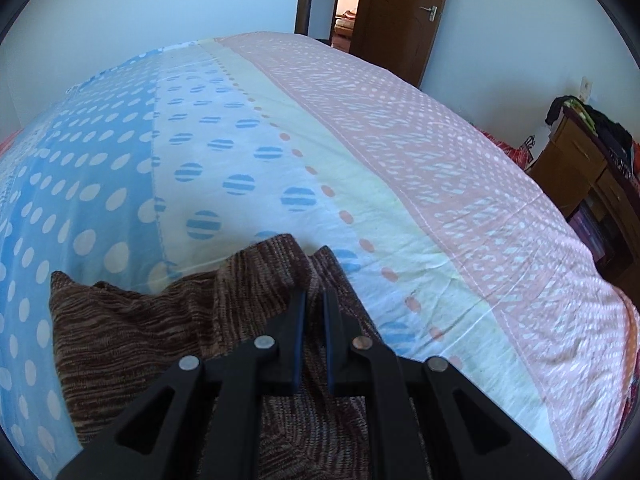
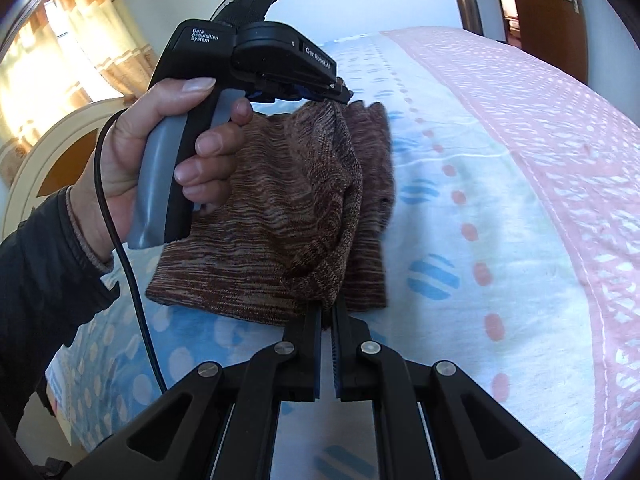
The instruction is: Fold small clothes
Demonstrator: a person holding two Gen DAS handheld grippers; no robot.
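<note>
one brown-and-tan marled knit garment (image 2: 280,208) lies partly folded on the bed, on the white band of blue striped dots, with a doubled layer draped over a flatter layer beneath. it is the only piece of small clothing on the bed in either view.

two black two-finger grippers are at work. the left gripper (image 1: 315,294) has its jaws pressed together on a raised fold of the knit fabric; cloth bunches up in front of the blue-lined fingertips (image 1: 299,300) and runs back between the fingers. in the right wrist view the same tool appears from the side, its grey-and-black handle wrapped by one bare hand (image 2: 172,152) with a dark sleeve (image 2: 44,280) and a black cable (image 2: 132,280) trailing down from it, its tip at the far edge of the garment.

the right gripper (image 2: 328,312) is likewise pinched on the near edge of the garment, where the folded layer ends, so the cloth is held at two opposite edges.

the cotton bedsheet (image 1: 440,168) shows three colour zones: blue with pale dots, white with blue striped dots and one row of pink dots, and pink with small white dots. one brown wooden door (image 1: 400,16) stands open beyond the bed, and one wooden cabinet (image 1: 576,160) piled with dark clothes sits at the right. one curtained window (image 2: 60,48) glows at the left of the right wrist view.
</note>
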